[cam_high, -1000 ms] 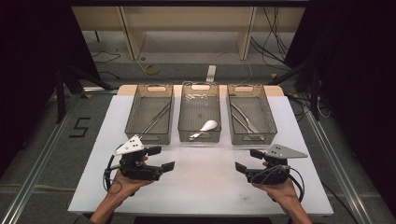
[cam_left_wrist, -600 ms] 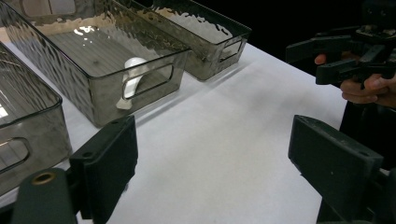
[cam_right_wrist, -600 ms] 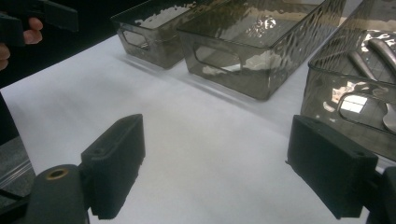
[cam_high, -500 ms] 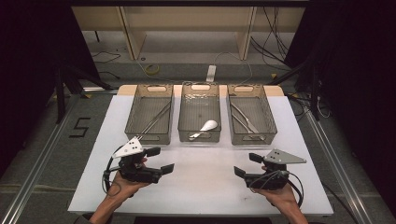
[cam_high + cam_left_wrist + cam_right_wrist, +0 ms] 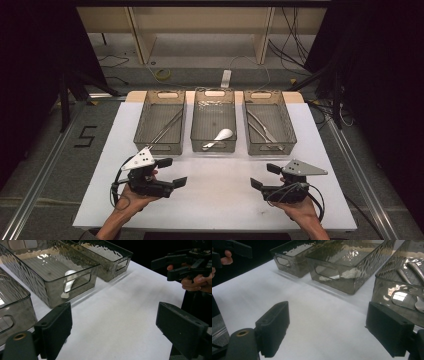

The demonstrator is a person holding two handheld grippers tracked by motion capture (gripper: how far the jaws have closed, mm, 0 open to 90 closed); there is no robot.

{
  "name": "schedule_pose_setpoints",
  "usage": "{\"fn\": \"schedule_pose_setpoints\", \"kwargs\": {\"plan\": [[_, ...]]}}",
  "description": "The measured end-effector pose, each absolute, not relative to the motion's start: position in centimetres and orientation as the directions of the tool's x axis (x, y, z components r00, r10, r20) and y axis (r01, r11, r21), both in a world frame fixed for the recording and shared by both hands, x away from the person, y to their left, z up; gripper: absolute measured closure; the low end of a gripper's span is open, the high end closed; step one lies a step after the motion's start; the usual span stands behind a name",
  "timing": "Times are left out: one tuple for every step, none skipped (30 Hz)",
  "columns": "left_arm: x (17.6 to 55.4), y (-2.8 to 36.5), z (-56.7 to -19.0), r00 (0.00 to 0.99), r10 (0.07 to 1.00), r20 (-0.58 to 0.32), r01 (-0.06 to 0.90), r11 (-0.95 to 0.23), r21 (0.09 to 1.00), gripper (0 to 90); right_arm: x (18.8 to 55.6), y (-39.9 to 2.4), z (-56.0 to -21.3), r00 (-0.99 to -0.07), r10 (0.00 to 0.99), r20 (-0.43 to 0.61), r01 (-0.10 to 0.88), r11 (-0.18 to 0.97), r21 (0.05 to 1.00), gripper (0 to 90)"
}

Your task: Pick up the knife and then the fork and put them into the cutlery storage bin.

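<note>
Three smoky clear bins stand in a row at the back of the white table [image 5: 220,200]. The left bin [image 5: 160,122] holds long thin metal utensils. A white spoon [image 5: 220,137] [image 5: 69,280] lies in the middle bin [image 5: 214,125] [image 5: 50,270]. Metal utensils [image 5: 262,127] [image 5: 415,270] lie in the right bin [image 5: 267,125] [image 5: 402,287]. My left gripper [image 5: 171,172] [image 5: 115,332] hovers open over the front left of the table, holding nothing. My right gripper [image 5: 265,176] [image 5: 329,327] is open at the front right, also holding nothing. The two grippers face each other.
Bare white tabletop lies between the grippers and the bins. A wooden shelf frame [image 5: 200,30], cables and a power strip [image 5: 226,78] lie on the floor behind the table. Metal rails [image 5: 45,165] run along both sides.
My right gripper has drifted a little toward the near edge of the table. The left gripper has barely moved, and both stay open.
</note>
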State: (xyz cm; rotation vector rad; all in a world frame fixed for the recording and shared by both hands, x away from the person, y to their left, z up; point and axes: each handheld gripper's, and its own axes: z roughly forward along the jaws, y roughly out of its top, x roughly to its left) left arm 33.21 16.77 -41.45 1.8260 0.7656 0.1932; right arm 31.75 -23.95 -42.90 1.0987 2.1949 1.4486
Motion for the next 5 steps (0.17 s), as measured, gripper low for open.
{"fn": "schedule_pose_setpoints", "kwargs": {"plan": [[33.21,16.77,-41.46,0.778,0.586,-0.227,0.409,-0.198,0.891,13.0,31.76,-23.96,-42.89,-0.667,0.727,0.161,0.434,0.204,0.877,19.9],[33.23,16.79,-41.44,0.778,0.586,-0.227,0.409,-0.198,0.891,13.0,31.75,-23.96,-42.88,-0.667,0.727,0.161,0.434,0.205,0.877,19.9],[33.25,16.82,-41.43,0.778,0.587,-0.224,0.407,-0.199,0.891,13.0,31.75,-23.95,-42.88,-0.668,0.727,0.160,0.434,0.206,0.877,19.8],[33.25,16.82,-41.42,0.777,0.587,-0.226,0.409,-0.198,0.891,12.9,31.76,-23.95,-42.89,-0.669,0.726,0.160,0.434,0.207,0.877,19.8],[33.26,16.82,-41.42,0.775,0.590,-0.227,0.411,-0.197,0.890,12.9,31.76,-23.95,-42.89,-0.669,0.726,0.160,0.435,0.207,0.876,19.7]]}}
